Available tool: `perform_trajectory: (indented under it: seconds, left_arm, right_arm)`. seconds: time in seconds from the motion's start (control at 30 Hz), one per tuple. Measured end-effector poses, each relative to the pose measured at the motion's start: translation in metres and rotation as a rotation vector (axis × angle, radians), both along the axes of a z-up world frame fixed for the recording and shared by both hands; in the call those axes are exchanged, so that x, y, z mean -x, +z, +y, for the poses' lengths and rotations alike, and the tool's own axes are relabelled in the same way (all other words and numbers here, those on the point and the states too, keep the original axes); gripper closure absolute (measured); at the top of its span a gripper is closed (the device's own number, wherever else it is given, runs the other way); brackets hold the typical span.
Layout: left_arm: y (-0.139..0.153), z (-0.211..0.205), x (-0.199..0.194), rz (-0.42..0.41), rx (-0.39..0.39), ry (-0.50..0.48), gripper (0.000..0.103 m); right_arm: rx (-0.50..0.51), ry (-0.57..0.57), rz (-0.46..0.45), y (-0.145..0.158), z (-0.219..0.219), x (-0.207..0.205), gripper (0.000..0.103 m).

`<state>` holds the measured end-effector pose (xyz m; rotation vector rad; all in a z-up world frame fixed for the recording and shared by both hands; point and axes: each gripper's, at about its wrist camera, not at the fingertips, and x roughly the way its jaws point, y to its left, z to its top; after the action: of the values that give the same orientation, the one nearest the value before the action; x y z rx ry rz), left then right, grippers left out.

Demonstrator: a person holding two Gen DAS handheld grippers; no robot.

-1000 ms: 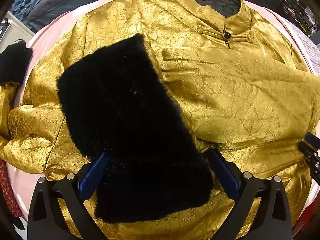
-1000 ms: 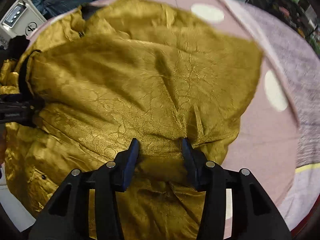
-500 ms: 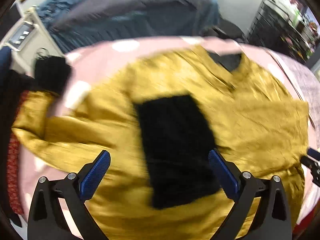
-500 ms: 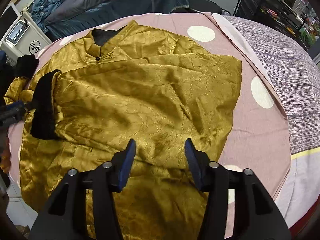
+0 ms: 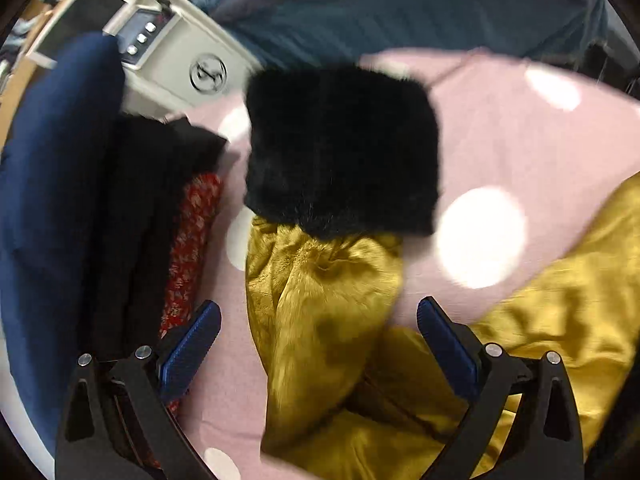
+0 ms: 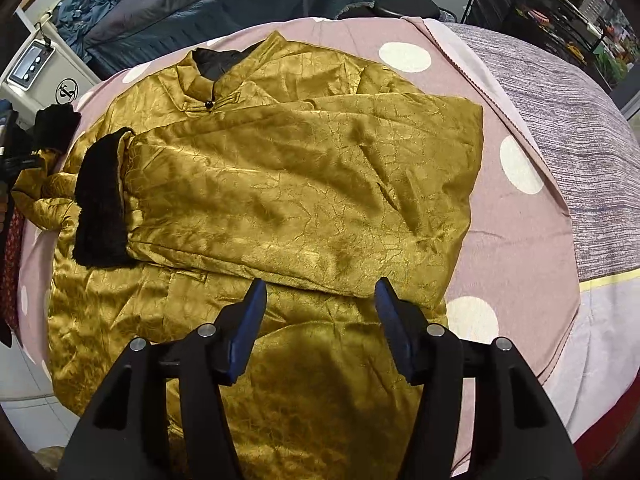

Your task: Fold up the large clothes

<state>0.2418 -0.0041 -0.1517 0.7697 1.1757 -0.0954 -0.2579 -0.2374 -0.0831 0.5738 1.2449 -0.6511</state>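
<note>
A gold satin jacket [image 6: 304, 184] lies front up on the pink dotted bedcover [image 6: 516, 264]. Its right sleeve is folded across the chest, with the black fur cuff [image 6: 100, 200] at the left. The other sleeve [image 5: 320, 304] lies out to the left, ending in a second black fur cuff [image 5: 340, 152], also seen in the right wrist view [image 6: 54, 124]. My left gripper [image 5: 318, 320] is open and empty, straddling that gold sleeve just short of its cuff. My right gripper [image 6: 320, 300] is open and empty above the jacket's lower front.
A stack of folded clothes, navy [image 5: 52, 208], black and red patterned [image 5: 188, 248], sits left of the sleeve. A white appliance [image 5: 176, 56] stands behind it. A grey striped blanket [image 6: 580, 128] lies right. A dark duvet [image 6: 224, 8] lies at the back.
My left gripper swung left from the folded sleeve's cuff to the unfolded left sleeve. My right gripper opened, let go of the jacket fabric and pulled back.
</note>
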Motion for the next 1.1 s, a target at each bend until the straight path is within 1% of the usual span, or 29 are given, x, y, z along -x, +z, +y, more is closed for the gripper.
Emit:
perform_trajectory:
  seconds: [0.07,0.1,0.13,0.17,0.2,0.23,0.27,0.3,0.37,0.43,0.47,0.5,0.57,0.6,0.67,0.7,0.8,0.83,0.87,0.9,0.93,0.97,1.0,1.03,1.07,1.1]
  left_arm:
    - [-0.012,0.007,-0.013,0.015,-0.034,0.036,0.006]
    - [-0.018,0.013,-0.019,0.027,-0.019,0.072,0.007]
    - [-0.020,0.017,-0.019,0.036,0.006,0.098,0.013]
    - [-0.020,0.023,-0.024,0.046,0.036,0.123,0.032]
    - [-0.019,0.028,-0.026,0.060,0.074,0.149,0.044]
    - [-0.017,0.031,-0.027,0.069,0.103,0.158,0.066]
    - [-0.011,0.033,-0.027,0.071,0.147,0.160,0.082]
    - [-0.005,0.033,-0.025,0.062,0.171,0.154,0.087]
    - [0.021,0.028,-0.019,0.018,0.242,0.114,0.094]
    - [0.047,0.020,-0.010,0.000,0.338,0.079,0.096]
    - [0.064,0.014,-0.002,-0.004,0.400,0.055,0.097]
    - [0.075,0.009,0.004,-0.007,0.441,0.036,0.097]
    - [0.107,-0.013,0.033,-0.008,0.558,-0.054,0.097]
    - [0.121,-0.026,0.052,-0.012,0.600,-0.115,0.097]
    - [0.139,-0.052,0.091,-0.019,0.659,-0.225,0.097]
    - [0.145,-0.065,0.113,-0.002,0.696,-0.278,0.097]
    - [0.139,-0.098,0.161,0.110,0.789,-0.367,0.097]
    - [0.134,-0.111,0.183,0.138,0.789,-0.400,0.097]
    - [0.125,-0.124,0.207,0.148,0.760,-0.452,0.097]
    - [0.112,-0.136,0.230,0.159,0.717,-0.507,0.097]
    - [0.099,-0.146,0.250,0.187,0.678,-0.548,0.097]
    - [0.084,-0.155,0.267,0.215,0.631,-0.580,0.095]
    - [0.073,-0.162,0.278,0.223,0.587,-0.599,0.094]
    - [0.056,-0.171,0.294,0.225,0.520,-0.617,0.089]
    - [0.040,-0.177,0.308,0.228,0.455,-0.636,0.081]
    - [0.031,-0.181,0.316,0.227,0.413,-0.649,0.076]
  right_arm:
    - [-0.006,-0.007,0.012,0.000,0.004,0.001,0.046]
    - [-0.016,-0.011,0.015,-0.001,0.007,0.002,0.046]
    - [-0.024,-0.013,0.018,-0.002,0.010,0.002,0.046]
    - [-0.029,-0.011,0.022,-0.003,0.013,0.002,0.046]
    - [-0.030,-0.007,0.026,-0.004,0.017,0.002,0.046]
    - [-0.031,-0.001,0.031,-0.004,0.020,0.001,0.046]
    - [-0.033,0.005,0.037,-0.005,0.022,0.000,0.046]
    - [-0.034,0.010,0.038,-0.005,0.023,-0.001,0.046]
    - [-0.036,0.016,0.032,-0.005,0.025,-0.004,0.046]
    - [-0.039,0.022,0.027,-0.003,0.025,-0.008,0.046]
    - [-0.045,0.021,0.018,-0.003,0.024,-0.011,0.046]
    - [-0.050,0.021,0.008,-0.002,0.024,-0.013,0.046]
    - [-0.055,0.022,-0.007,0.001,0.022,-0.017,0.046]
    - [-0.056,0.024,-0.014,0.002,0.022,-0.019,0.046]
    - [-0.056,0.028,-0.026,0.004,0.020,-0.021,0.046]
    - [-0.055,0.028,-0.030,0.005,0.019,-0.021,0.046]
    - [-0.060,0.018,-0.039,0.006,0.015,-0.017,0.046]
    - [-0.062,0.012,-0.041,0.005,0.013,-0.015,0.046]
    - [-0.068,-0.002,-0.044,0.004,0.010,-0.012,0.046]
    - [-0.075,-0.013,-0.045,0.003,0.008,-0.009,0.046]
    - [-0.084,-0.025,-0.043,0.001,0.004,-0.005,0.046]
    - [-0.090,-0.033,-0.042,0.000,0.002,-0.002,0.046]
    - [-0.100,-0.040,-0.039,-0.003,0.000,0.001,0.046]
    - [-0.116,-0.050,-0.035,-0.006,-0.004,0.004,0.046]
    - [-0.129,-0.058,-0.034,-0.008,-0.006,0.007,0.046]
    - [-0.147,-0.071,-0.031,-0.011,-0.009,0.009,0.046]
